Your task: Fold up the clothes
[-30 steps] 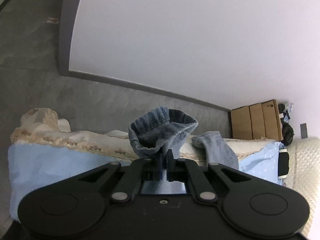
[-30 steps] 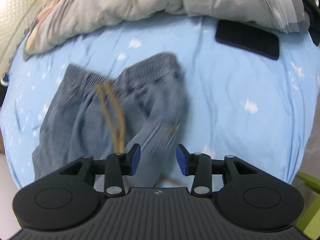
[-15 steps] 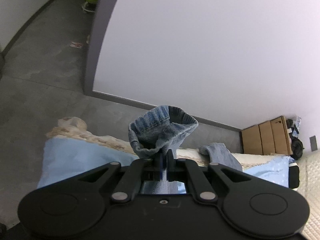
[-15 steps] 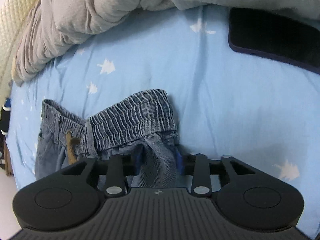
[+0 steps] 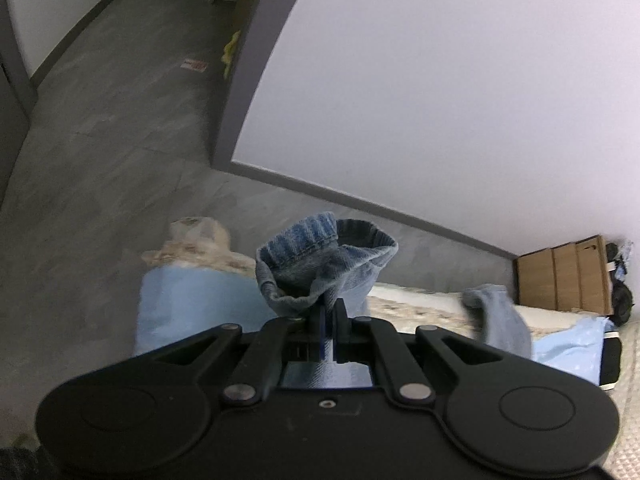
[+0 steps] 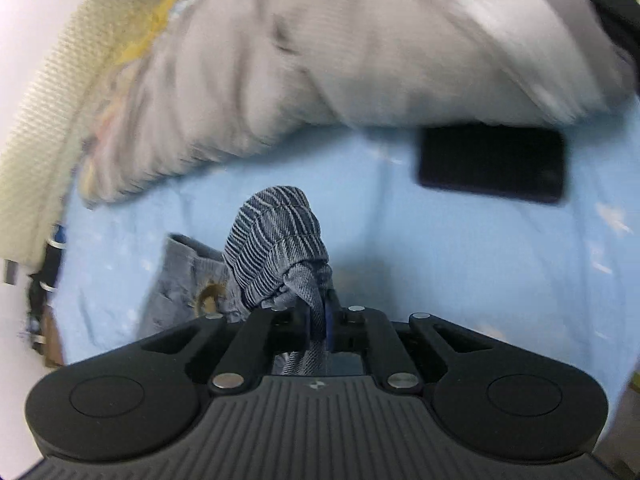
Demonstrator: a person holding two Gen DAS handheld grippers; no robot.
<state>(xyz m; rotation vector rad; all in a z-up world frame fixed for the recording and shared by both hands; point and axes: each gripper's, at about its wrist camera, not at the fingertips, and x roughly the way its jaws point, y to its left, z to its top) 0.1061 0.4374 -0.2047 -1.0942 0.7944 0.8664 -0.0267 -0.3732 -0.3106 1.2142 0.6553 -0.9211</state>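
Note:
A pair of blue denim trousers lies on the light blue bed sheet (image 6: 460,264). My left gripper (image 5: 327,309) is shut on a leg cuff of the trousers (image 5: 324,258) and holds it up above the foot of the bed; the other leg (image 5: 500,320) droops to the right. My right gripper (image 6: 317,312) is shut on the ribbed elastic waistband (image 6: 276,240), bunched up above the sheet. The rest of the trousers with a brown drawstring (image 6: 208,296) lies to the left below.
A grey duvet (image 6: 320,60) is heaped at the back of the bed. A dark phone (image 6: 492,164) lies on the sheet at right. Beyond the bed's foot are grey floor (image 5: 100,140), a white wall (image 5: 460,100) and cardboard boxes (image 5: 564,276).
My right gripper dropped onto the waistband, shut on it and lifted it. My left gripper, still shut on the cuff, rose and swung away from the bed.

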